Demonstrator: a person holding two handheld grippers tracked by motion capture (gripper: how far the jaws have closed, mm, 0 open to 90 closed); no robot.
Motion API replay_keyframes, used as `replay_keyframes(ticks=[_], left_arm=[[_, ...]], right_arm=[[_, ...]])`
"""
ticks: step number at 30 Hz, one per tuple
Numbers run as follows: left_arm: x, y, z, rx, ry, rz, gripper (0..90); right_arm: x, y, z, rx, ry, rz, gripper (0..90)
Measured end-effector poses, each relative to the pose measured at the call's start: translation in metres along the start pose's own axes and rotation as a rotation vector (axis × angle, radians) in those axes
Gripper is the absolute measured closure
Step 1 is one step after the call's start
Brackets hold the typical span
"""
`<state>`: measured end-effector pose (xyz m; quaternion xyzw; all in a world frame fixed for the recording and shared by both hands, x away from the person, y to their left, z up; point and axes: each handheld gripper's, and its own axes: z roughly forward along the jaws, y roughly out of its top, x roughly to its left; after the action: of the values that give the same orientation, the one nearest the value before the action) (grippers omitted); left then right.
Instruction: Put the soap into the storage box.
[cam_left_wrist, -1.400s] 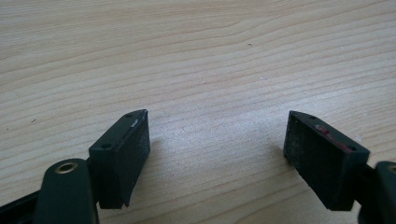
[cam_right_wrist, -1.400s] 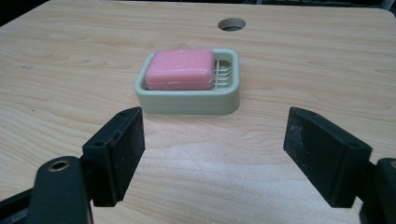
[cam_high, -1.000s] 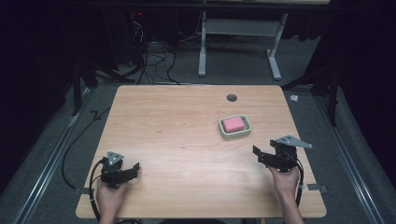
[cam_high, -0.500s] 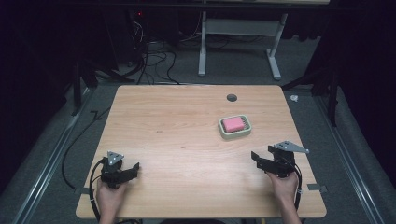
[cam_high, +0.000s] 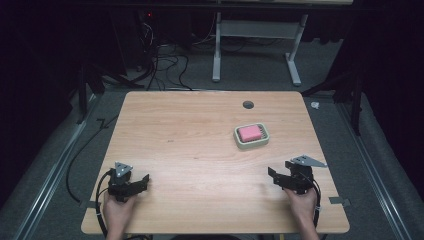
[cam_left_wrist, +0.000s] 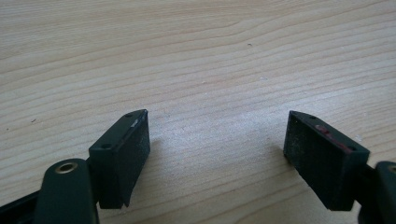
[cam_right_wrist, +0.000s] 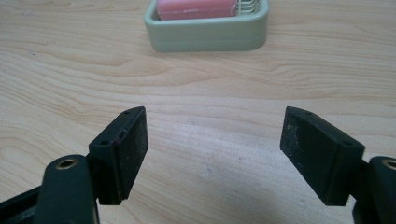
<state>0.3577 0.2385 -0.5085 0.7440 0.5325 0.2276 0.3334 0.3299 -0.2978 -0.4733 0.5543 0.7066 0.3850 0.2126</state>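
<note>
- On the table (cam_high: 200, 150), right of centre: green dish (cam_high: 251, 136) holding pink soap (cam_high: 249, 132).
- Right gripper (cam_high: 276, 176): jaws spread, empty, near the dish.
- Left gripper (cam_high: 142, 181): jaws spread, empty, well apart from it.

Bare bench (cam_high: 190, 150) lies open ahead of my left hand-held gripper (cam_high: 142, 181). Ahead of my right hand-held gripper (cam_high: 272, 175), a soap dish (cam_high: 251, 135) stands in the way.
</note>
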Motion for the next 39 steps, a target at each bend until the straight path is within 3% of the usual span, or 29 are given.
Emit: replay_keyframes(ticks=[11, 30, 39], left_arm=[[0.000, 0.000, 0.000, 0.000, 0.000, 0.000, 23.0], [0.000, 0.000, 0.000, 0.001, -0.001, 0.000, 23.0], [0.000, 0.000, 0.000, 0.001, -0.001, 0.000, 23.0]], right_arm=[[-0.001, -0.007, 0.005, 0.033, -0.013, 0.003, 24.4], [0.003, -0.018, 0.013, 0.110, -0.076, -0.049, 24.6], [0.002, -0.022, 0.014, 0.120, -0.086, -0.056, 24.5]])
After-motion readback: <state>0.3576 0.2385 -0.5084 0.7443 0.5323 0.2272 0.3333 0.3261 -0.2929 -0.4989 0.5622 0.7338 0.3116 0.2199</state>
